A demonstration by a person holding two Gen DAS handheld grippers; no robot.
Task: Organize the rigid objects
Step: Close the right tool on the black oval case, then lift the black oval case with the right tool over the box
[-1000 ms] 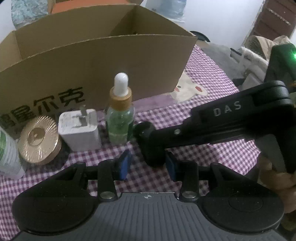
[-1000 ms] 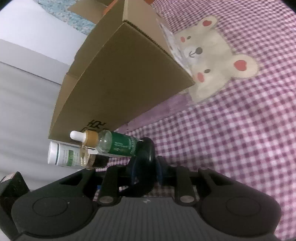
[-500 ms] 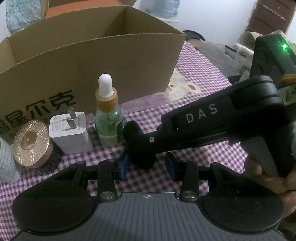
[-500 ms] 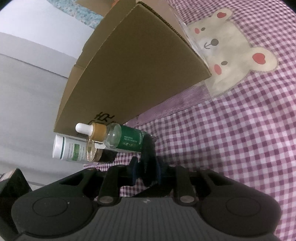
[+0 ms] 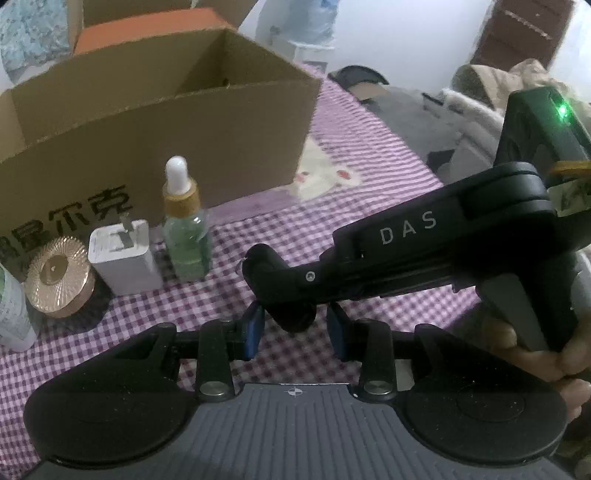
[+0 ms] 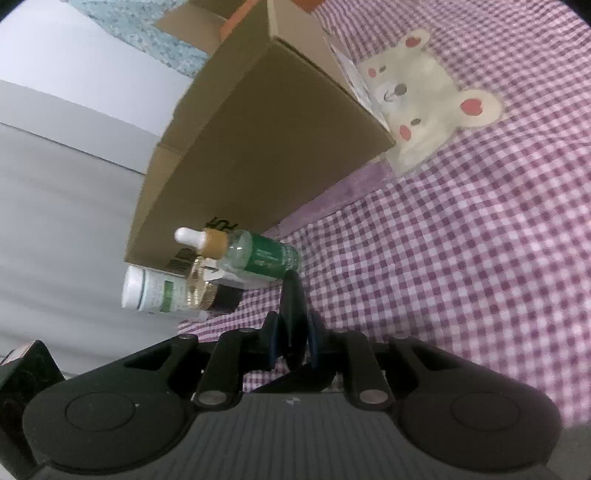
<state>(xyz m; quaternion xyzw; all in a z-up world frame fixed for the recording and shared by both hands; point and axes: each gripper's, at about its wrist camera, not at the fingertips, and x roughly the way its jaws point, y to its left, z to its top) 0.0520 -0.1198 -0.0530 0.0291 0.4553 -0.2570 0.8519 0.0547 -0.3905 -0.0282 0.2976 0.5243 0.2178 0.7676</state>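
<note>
A green dropper bottle (image 5: 185, 236) with a white bulb stands upright before an open cardboard box (image 5: 155, 122). Left of it are a white charger plug (image 5: 123, 258), a gold round jar (image 5: 59, 277) and a white tube (image 5: 11, 317). My left gripper (image 5: 293, 328) is open, low over the cloth. My right gripper (image 6: 291, 338) is shut on a black ring-shaped object (image 6: 293, 314), seen edge-on. In the left wrist view that black object (image 5: 291, 310) hangs between my left fingers, apart from them. In the right wrist view the bottle (image 6: 255, 254) lies just beyond it.
The purple checked cloth (image 5: 369, 192) with a bear patch (image 6: 417, 96) covers the table. An orange item (image 5: 144, 29) lies behind the box. Clothes and a dark cabinet are at the far right. A hand (image 5: 535, 354) holds the right gripper's handle.
The right gripper with the black object has drawn back right, away from the dropper bottle. The left gripper has risen and pulled back a little, staying open.
</note>
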